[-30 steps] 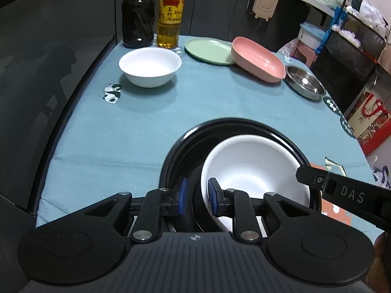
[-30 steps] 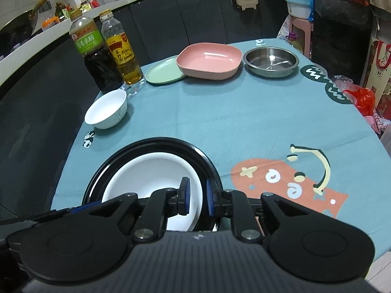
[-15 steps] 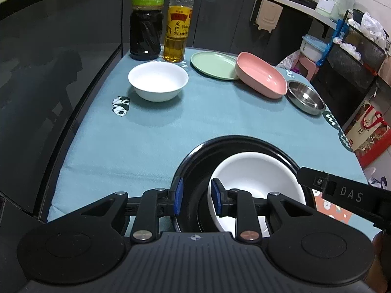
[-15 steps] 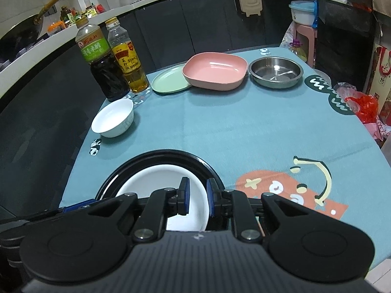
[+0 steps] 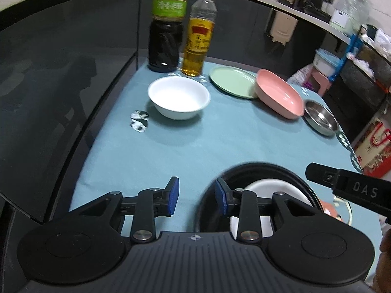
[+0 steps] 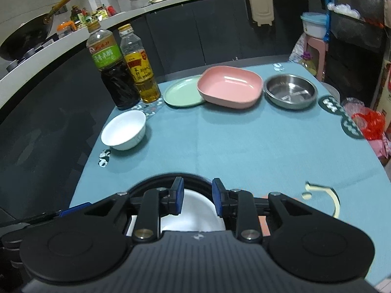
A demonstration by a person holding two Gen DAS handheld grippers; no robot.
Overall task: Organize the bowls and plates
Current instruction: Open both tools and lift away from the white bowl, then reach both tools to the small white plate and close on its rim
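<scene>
A black plate (image 5: pixel 256 168) (image 6: pixel 156 179) lies at the near edge of the teal table, and a white bowl (image 5: pixel 271 186) (image 6: pixel 195 207) sits in it. My left gripper (image 5: pixel 196 197) hangs just above the plate's left rim. Its jaws are opening and only cloth and the rim's edge show between the blue pads. My right gripper (image 6: pixel 197 195) is over the plate's right rim. Its jaws are opening too, with rim and bowl visible below the gap, untouched. Farther off stand a second white bowl (image 5: pixel 179 100) (image 6: pixel 124 130), a green plate (image 5: pixel 232 81) (image 6: pixel 182 94), a pink dish (image 5: pixel 278 95) (image 6: pixel 229 85) and a steel bowl (image 5: pixel 320 117) (image 6: pixel 289 91).
A dark vinegar bottle (image 5: pixel 166 41) (image 6: pixel 114 78) and an oil bottle (image 5: pixel 199 41) (image 6: pixel 140 73) stand at the table's far left corner. The pink dish leans on the green plate's edge. Dark cabinets run behind the table, and bags and a stool crowd the right side.
Both grippers were shut on the black plate's rim and have let go, their jaws spreading. Both have drawn back and upward, so the plate sits lower in each view.
</scene>
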